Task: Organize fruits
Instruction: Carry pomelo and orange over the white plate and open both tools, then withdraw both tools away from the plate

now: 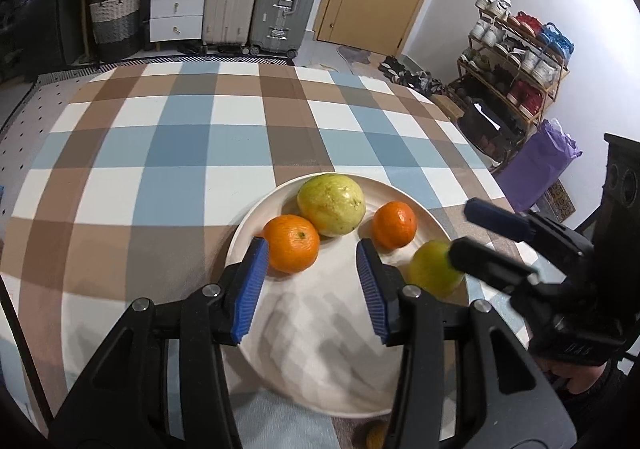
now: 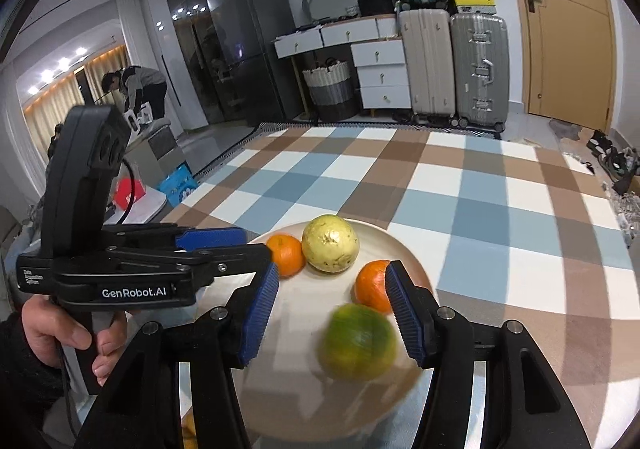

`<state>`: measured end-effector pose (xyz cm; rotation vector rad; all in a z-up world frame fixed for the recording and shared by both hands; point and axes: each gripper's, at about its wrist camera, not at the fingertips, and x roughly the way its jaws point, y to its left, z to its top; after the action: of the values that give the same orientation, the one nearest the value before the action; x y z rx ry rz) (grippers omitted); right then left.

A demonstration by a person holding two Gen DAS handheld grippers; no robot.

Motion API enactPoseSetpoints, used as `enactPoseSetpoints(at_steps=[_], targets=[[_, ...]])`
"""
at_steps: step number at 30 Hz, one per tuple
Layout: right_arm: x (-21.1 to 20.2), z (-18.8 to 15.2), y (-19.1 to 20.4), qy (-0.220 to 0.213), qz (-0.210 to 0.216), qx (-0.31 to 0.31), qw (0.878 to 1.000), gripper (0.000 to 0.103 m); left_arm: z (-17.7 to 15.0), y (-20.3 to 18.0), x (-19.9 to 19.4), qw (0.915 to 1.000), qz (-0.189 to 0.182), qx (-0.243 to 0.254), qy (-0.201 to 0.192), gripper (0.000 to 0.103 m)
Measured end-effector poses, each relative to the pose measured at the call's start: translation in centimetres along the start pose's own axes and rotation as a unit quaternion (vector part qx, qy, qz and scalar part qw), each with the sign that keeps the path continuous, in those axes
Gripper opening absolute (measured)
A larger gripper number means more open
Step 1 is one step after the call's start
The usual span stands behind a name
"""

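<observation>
A white plate (image 1: pixel 304 361) (image 2: pixel 408 249) sits on the checked tablecloth. It holds a yellow-green guava (image 1: pixel 331 204) (image 2: pixel 330 243), two oranges (image 1: pixel 291 244) (image 1: pixel 394 224) and a green citrus (image 2: pixel 358 341) (image 1: pixel 434 269) that looks blurred. My left gripper (image 1: pixel 312 281) (image 2: pixel 256 244) stands open over the plate with nothing between its pads, its left finger beside the nearer orange (image 2: pixel 285 254). My right gripper (image 2: pixel 332 269) (image 1: pixel 462 229) is open. The green citrus lies between its fingers, close to the right pad and clear of the left one. The second orange (image 2: pixel 370 285) sits just behind that right pad.
The checked tablecloth (image 1: pixel 180 153) stretches far and left of the plate. A small orange-yellow fruit (image 1: pixel 376 437) peeks out under the plate's near rim. A hand (image 2: pixel 60 333) grips the left tool's handle. Suitcases, drawers and a shoe rack (image 1: pixel 516 69) stand beyond the table.
</observation>
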<state>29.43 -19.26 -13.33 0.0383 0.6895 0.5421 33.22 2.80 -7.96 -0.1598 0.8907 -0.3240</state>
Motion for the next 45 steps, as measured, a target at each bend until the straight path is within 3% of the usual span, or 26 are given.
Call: enactPoseSetpoints(at_steps=[13,20,22,24,29,35,45], targets=[[-7.4,-1.6,1.0,-0.056,-0.001,0.030,0.998,0.064,-4.0,-3.0,-7.6,0.9971,0.050,0.025,-0.051,0.044],[-11.2,-2.5,2.3,-0.086,0.000,0.028,0.996,0.071,-6.2,-4.7,-11.3,0.9951,0.058,0.032,-0.073,0.060],[-12.1,-2.7,2.8,-0.093,0.001,0.029,0.995,0.074,-6.9,-5.3,-12.2,0.9945,0.064,0.035,-0.075,0.067],[-13.0,-3.2,3.4,-0.099,0.004,0.025,0.995,0.083,-7.6,-5.8,-13.1,0.9936,0.069,0.039,-0.080,0.080],[-15.0,-4.3,5.0,-0.108,0.008,0.013,0.994,0.091,-9.6,-7.1,-15.2,0.9919,0.075,0.049,-0.089,0.082],[-17.4,-5.9,6.6,-0.125,0.012,0.007,0.992,0.100,-12.2,-7.8,-16.8,0.9917,0.078,0.039,-0.094,0.095],[-20.5,-8.9,9.7,-0.124,-0.003,-0.008,0.992,0.102,-16.2,-8.5,-20.4,0.9888,0.088,0.028,-0.117,0.102]])
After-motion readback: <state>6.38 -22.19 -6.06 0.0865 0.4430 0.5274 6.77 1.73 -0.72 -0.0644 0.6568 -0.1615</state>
